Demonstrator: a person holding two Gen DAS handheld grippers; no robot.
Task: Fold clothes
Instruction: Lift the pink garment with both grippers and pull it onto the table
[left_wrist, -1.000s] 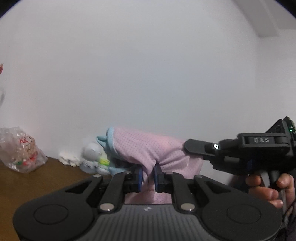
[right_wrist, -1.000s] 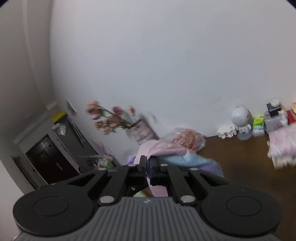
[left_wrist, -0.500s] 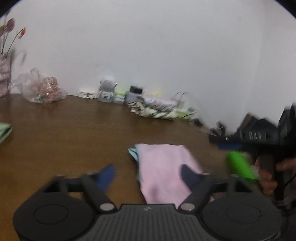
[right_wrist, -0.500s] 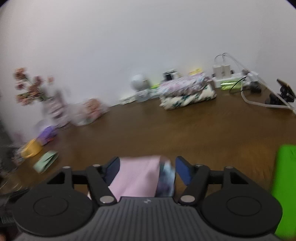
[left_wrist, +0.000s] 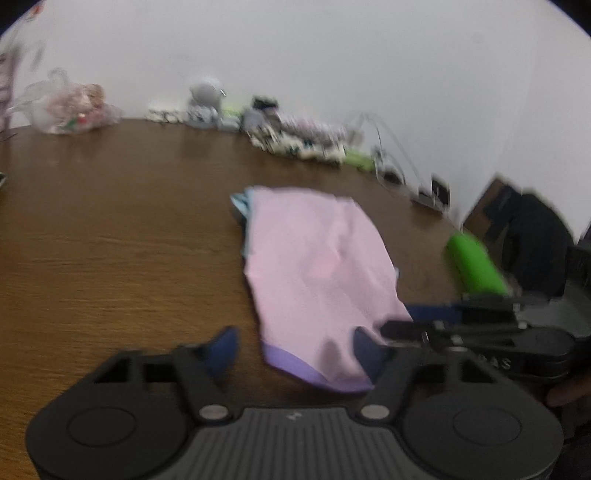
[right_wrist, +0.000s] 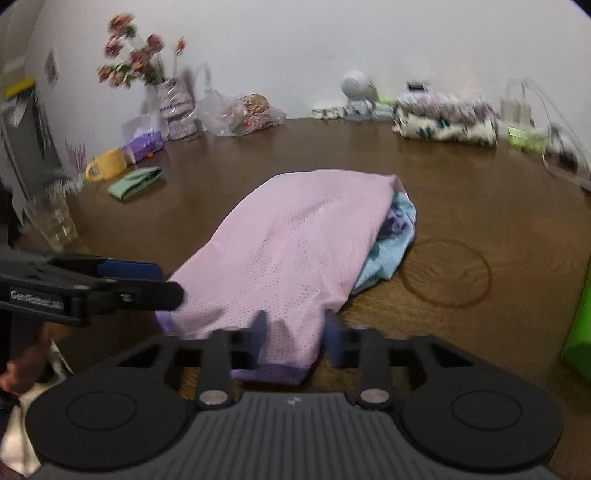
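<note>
Pink garment (right_wrist: 295, 243) lying folded on the surface (right_wrist: 480, 206), blue layer peeking out underneath. Left claw (left_wrist: 295, 350) spread wide at the purple hem; right claw (right_wrist: 295, 332) spread too, straddling cloth.

A pink mesh garment (right_wrist: 295, 243) with a purple hem lies folded flat on the brown wooden table (right_wrist: 480, 192), toward its near edge and well clear of the far edge. Light blue fabric, apparently a layer of the same garment, pokes out from beneath its far end and right side.
</note>
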